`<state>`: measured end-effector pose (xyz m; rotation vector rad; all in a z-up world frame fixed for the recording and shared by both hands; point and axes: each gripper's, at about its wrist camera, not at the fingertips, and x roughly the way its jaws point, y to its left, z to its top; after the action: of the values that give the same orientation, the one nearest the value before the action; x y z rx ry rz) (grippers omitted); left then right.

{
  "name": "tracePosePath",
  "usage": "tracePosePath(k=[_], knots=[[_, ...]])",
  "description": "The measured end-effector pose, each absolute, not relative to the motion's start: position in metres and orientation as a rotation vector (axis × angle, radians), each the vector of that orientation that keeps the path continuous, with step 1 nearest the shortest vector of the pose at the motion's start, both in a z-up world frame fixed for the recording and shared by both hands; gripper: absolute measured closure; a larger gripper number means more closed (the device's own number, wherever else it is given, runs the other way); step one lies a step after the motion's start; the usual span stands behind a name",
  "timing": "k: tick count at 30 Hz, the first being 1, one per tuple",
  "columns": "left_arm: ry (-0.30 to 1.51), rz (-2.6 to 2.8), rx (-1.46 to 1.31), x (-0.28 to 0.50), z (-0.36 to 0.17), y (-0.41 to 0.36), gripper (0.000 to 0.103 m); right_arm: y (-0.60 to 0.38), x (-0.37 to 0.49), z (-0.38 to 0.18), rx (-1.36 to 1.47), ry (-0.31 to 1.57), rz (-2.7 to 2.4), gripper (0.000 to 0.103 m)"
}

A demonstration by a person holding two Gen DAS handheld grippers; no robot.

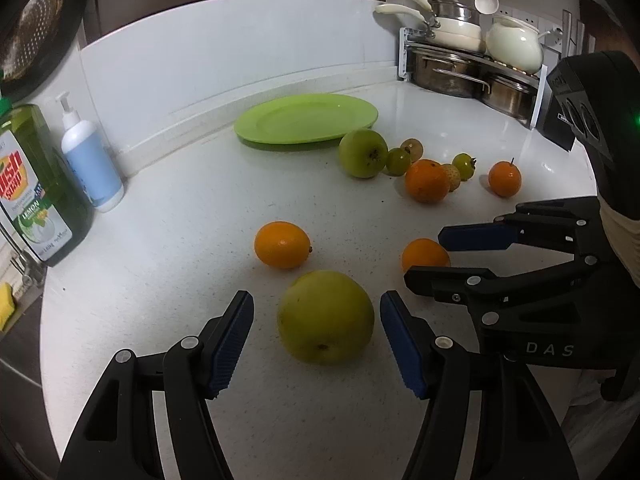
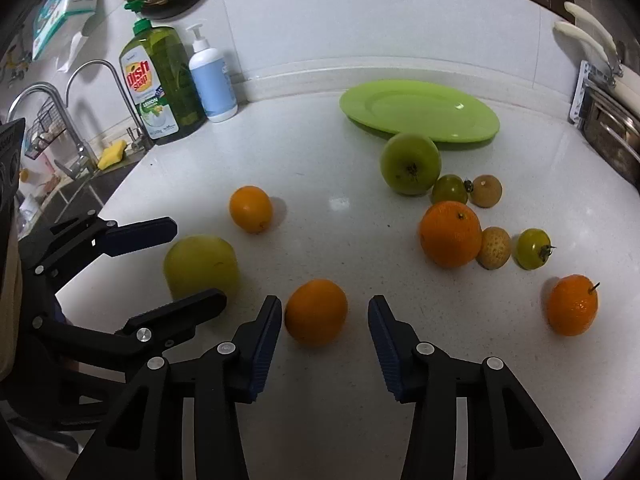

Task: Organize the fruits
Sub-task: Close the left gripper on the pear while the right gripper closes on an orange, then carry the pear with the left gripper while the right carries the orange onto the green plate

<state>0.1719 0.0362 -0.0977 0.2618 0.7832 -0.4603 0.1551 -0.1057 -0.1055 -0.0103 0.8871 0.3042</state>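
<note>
Left wrist view: the left gripper (image 1: 316, 344) is standing wide open over the white counter (image 1: 168, 280); a yellow-green apple (image 1: 326, 316) is sitting on the counter between its two blue pads (image 1: 230, 346), with a gap showing on each side, so nothing is being gripped. The right gripper (image 1: 436, 254) is reaching in from the right, also open; a small orange (image 1: 424, 256) is lying between its fingertips, and contact cannot be told from here. Another orange (image 1: 282, 244) is resting alone just beyond the apple. Further back, a second green apple (image 1: 363, 153) is lying just in front of the green plate (image 1: 306, 118), which is holding no fruit; small green and brown fruits and two more oranges (image 1: 426, 181) are clustering to its right. A dish soap bottle (image 1: 38, 184) and a pump bottle (image 1: 92, 160) are standing at the left; pots (image 1: 452, 68) are sitting on a rack at the back right.

Right wrist view: the right gripper (image 2: 326, 336) is standing open around the small orange (image 2: 316, 312); the left pad (image 2: 266, 348) is nearly touching the fruit, the other pad is sitting clearly apart; the orange is resting on the counter (image 2: 340, 420). The left gripper (image 2: 196, 260) is showing at the left, its fingers bracketing the yellow-green apple (image 2: 200, 266). The green plate (image 2: 420, 112) is lying at the back, the second apple (image 2: 410, 168) just in front of its rim; a faucet (image 2: 100, 96) is standing by the sink at the far left.
</note>
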Motion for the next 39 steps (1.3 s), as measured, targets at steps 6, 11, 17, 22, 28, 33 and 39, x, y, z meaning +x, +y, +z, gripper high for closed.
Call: tracePosePath(k=[6, 11, 17, 22, 28, 33, 39], knots=[[0.821, -0.457, 0.223, 0.177, -0.105, 0.036, 0.048, -0.106, 0.159, -0.11, 0.004, 0.91, 0.32, 0.062], [0.822, -0.452, 0.203, 0.177, -0.105, 0.035, 0.053, -0.104, 0.159, -0.111, -0.004, 0.914, 0.345, 0.069], [0.833, -0.411, 0.173, 0.177, -0.104, 0.033, 0.053, -0.108, 0.16, -0.11, 0.01, 0.917, 0.354, 0.069], [0.82, -0.39, 0.156, 0.172, -0.096, 0.032, 0.053, -0.112, 0.155, -0.107, 0.001, 0.901, 0.361, 0.069], [0.77, -0.363, 0.133, 0.163, -0.075, 0.03, 0.053, -0.118, 0.148, -0.094, -0.016, 0.861, 0.37, 0.069], [0.701, -0.352, 0.121, 0.16, -0.049, 0.026, 0.053, -0.127, 0.143, -0.072, -0.029, 0.803, 0.368, 0.069], [0.631, -0.346, 0.117, 0.168, -0.019, 0.014, 0.053, -0.142, 0.145, -0.041, -0.033, 0.724, 0.341, 0.069]])
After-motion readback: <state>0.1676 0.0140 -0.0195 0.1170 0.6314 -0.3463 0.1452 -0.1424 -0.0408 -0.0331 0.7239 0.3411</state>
